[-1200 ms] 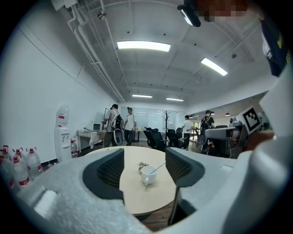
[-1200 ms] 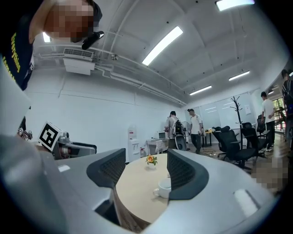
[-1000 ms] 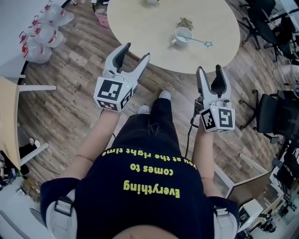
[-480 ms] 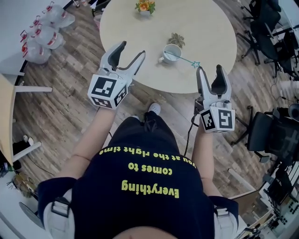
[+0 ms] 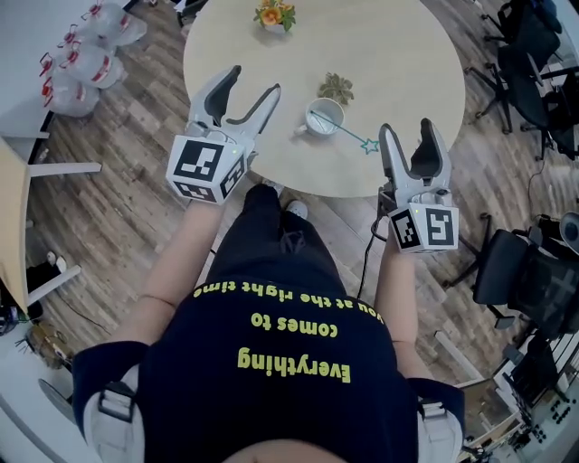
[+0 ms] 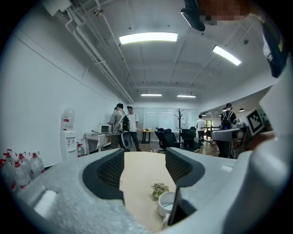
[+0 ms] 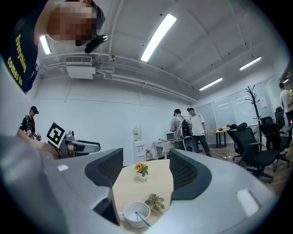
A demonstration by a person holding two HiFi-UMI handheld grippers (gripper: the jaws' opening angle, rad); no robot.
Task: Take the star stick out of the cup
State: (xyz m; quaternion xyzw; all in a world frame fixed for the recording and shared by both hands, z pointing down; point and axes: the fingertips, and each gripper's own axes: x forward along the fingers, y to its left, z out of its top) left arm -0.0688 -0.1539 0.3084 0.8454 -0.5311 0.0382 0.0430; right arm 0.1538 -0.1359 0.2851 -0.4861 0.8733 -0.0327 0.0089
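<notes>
The round table [image 5: 398, 54] has a smooth, pale beige top and stands on a floor [image 5: 136, 181] of wood-grain planks. Near its front edge sits a white, glossy, round cup [image 5: 324, 118] with a small handle on its left side. The star stick [image 5: 348, 133] is in the cup: a thin teal rod that leans on the rim and slants out over the tabletop toward the right gripper, ending in a small open star outline. Just behind the cup lies a spiky, rosette-shaped plant [image 5: 336, 88]. Farther back, orange flowers [image 5: 274, 13] stand in a little white pot.

The left gripper [image 5: 253, 83] hovers over the table's left edge. Its grey, curved jaws with dark ribbed pads are spread wide, with nothing held; between them its own view shows only bare tabletop, with the cup [image 6: 167, 203] low on the right.

The right gripper [image 5: 407, 131] hangs at the table's front right edge, near the star but apart from it. Its jaws are opening and nothing is gripped between them; its own view looks past them at the cup [image 7: 136, 214] and the stick [image 7: 142, 219] inside it.

Clear plastic bottles [image 5: 86, 50] cluster on the floor at the left, and black office chairs [image 5: 525, 54] stand at the right.
</notes>
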